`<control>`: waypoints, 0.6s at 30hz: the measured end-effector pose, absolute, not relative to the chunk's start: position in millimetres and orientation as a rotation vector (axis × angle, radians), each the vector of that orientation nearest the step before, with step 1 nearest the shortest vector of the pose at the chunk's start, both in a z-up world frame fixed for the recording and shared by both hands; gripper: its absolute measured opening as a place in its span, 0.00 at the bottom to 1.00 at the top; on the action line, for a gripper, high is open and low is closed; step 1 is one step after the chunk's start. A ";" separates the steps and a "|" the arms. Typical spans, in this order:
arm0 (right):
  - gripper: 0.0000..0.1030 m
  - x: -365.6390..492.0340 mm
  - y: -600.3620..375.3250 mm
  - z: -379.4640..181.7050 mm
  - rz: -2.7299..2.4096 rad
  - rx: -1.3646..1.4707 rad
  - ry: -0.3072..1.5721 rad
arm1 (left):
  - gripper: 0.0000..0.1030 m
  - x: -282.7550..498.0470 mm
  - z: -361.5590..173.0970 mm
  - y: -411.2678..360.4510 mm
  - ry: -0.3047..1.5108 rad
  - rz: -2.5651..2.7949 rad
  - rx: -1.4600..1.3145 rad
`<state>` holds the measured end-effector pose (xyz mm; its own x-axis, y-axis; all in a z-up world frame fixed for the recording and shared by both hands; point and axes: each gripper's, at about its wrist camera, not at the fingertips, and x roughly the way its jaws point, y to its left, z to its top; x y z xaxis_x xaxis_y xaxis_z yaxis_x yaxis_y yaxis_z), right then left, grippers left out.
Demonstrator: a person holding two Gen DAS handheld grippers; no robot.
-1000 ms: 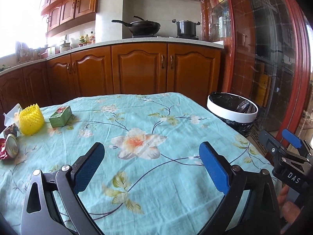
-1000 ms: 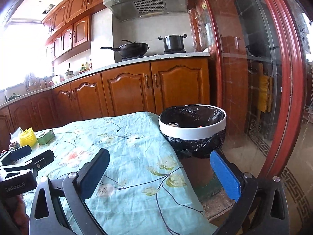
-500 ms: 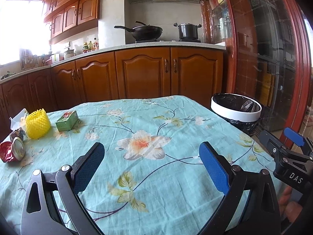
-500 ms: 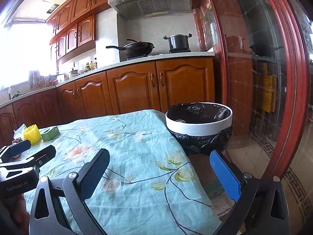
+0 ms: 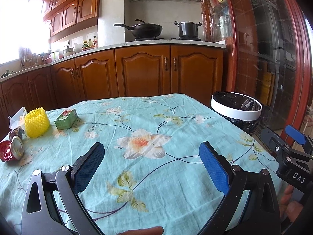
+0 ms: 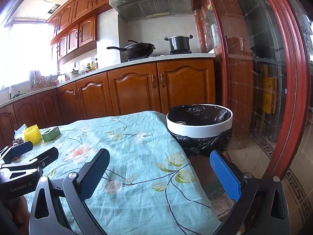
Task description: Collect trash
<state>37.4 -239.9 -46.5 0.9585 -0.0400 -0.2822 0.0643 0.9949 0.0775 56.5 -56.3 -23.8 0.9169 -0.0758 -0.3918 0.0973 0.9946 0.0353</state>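
Trash lies at the table's far left: a yellow foam net (image 5: 36,124), a small green box (image 5: 66,118), a crushed red can (image 5: 11,150) and white tissue (image 5: 16,117). The net (image 6: 32,134) and box (image 6: 51,133) also show in the right wrist view. A white bin with a black liner (image 5: 236,111) stands past the table's right edge (image 6: 199,125). My left gripper (image 5: 151,166) is open and empty above the tablecloth. My right gripper (image 6: 159,173) is open and empty over the table's right edge, near the bin.
The table wears a light blue floral cloth (image 5: 144,141). Wooden kitchen cabinets (image 5: 142,72) run behind it, with a wok (image 5: 145,29) and pot (image 5: 187,29) on the stove. A red-framed glass door (image 6: 273,78) stands at the right.
Both cameras have tilted up and drawn back slightly, so the table and bin sit lower in view. Both grippers stay open and empty.
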 end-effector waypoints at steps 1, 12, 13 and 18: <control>1.00 37.2 -239.4 -46.2 -0.053 0.086 0.284 | 0.97 56.6 -23.6 -56.3 0.401 -0.090 0.055; 1.00 36.3 -238.7 -44.4 -0.045 0.090 0.278 | 0.97 56.3 -23.4 -56.4 0.400 -0.102 0.060; 1.00 36.2 -238.7 -44.1 -0.044 0.090 0.277 | 0.97 56.6 -23.3 -56.3 0.401 -0.105 0.061; 1.00 35.9 -238.9 -43.6 -0.041 0.092 0.279 | 0.97 56.8 -23.6 -56.8 0.404 -0.103 0.064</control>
<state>35.9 -238.9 -43.6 0.9606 -0.0281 -0.2765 0.0535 0.9950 0.0845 56.8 -56.8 -23.6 0.9143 -0.0875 -0.3955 0.1130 0.9927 0.0417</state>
